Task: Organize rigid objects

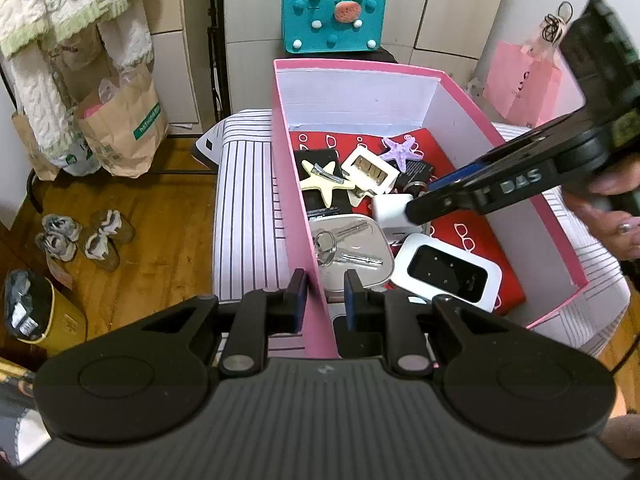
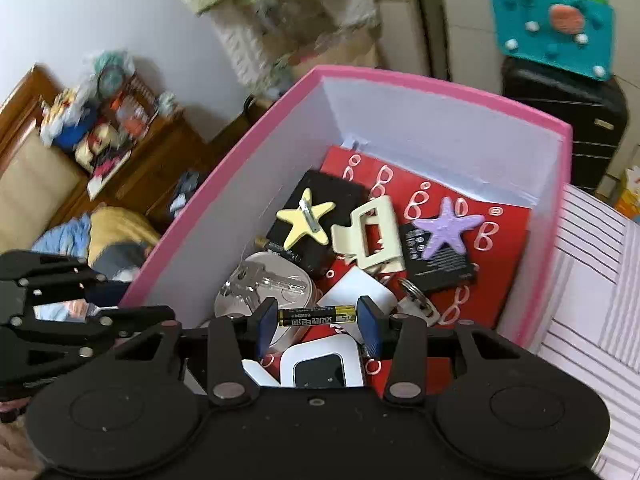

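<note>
Pink box (image 1: pixel 294 184) wall sits between your left gripper's (image 1: pixel 325 300) pads, which look clamped on it at lower centre. Your right gripper (image 2: pixel 318 322) grasps the battery (image 2: pixel 317 315) end to end, long axis crosswise, hanging above the box's clutter, white device (image 2: pixel 320 364) just beneath.

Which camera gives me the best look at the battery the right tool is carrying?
The right wrist view. There the battery lies crosswise between the right tool's pads, label readable, above the pink box. In the left wrist view, the right tool reaches into the box and hides the battery.
</note>
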`<move>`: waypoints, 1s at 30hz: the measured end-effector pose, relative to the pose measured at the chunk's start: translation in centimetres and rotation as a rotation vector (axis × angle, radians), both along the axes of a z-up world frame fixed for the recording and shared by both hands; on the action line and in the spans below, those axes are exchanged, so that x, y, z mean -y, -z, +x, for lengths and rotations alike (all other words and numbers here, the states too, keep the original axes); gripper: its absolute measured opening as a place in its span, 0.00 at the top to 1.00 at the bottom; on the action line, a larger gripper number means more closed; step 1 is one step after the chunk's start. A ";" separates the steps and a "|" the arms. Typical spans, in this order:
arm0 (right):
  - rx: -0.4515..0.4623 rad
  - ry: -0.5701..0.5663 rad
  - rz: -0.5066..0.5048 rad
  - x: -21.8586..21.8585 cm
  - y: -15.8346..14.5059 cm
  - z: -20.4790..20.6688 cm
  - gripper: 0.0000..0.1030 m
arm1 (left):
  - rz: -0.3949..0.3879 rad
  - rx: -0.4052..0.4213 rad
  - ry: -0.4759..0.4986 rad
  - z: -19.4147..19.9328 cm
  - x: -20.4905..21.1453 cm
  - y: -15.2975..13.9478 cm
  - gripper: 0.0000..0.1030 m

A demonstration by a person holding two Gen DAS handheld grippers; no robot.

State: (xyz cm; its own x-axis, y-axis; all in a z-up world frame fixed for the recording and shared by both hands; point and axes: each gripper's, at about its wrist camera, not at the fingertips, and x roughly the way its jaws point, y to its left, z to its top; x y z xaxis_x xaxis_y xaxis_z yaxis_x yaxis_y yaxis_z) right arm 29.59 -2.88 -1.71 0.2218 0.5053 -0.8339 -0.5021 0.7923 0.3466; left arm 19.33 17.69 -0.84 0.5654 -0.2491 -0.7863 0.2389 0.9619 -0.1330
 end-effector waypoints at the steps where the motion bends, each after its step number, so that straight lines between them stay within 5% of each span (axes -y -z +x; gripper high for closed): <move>1: 0.000 0.006 -0.011 -0.2 0.2 0.4 0.53 | -0.002 0.000 -0.001 0.0 0.0 0.0 0.84; 11: 0.057 0.017 -0.126 -1.5 1.5 0.9 0.52 | -0.010 -0.002 -0.002 -0.3 -0.1 -0.1 0.84; 18: 0.074 0.068 0.000 1.0 -0.4 -0.6 0.50 | -0.026 0.005 -0.005 -0.8 -0.4 0.0 0.84; 30: 0.259 0.109 0.011 4.3 -3.5 -9.0 0.44 | -0.049 0.033 -0.024 -2.6 -0.7 -0.6 0.84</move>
State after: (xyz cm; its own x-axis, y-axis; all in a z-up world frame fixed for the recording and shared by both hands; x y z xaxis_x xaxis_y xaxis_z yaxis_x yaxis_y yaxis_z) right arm 20.61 -7.21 1.74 0.4807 0.4756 -0.7367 -0.4868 0.8435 0.2270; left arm 16.71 18.36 -0.25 0.5974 -0.2731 -0.7540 0.2209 0.9599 -0.1726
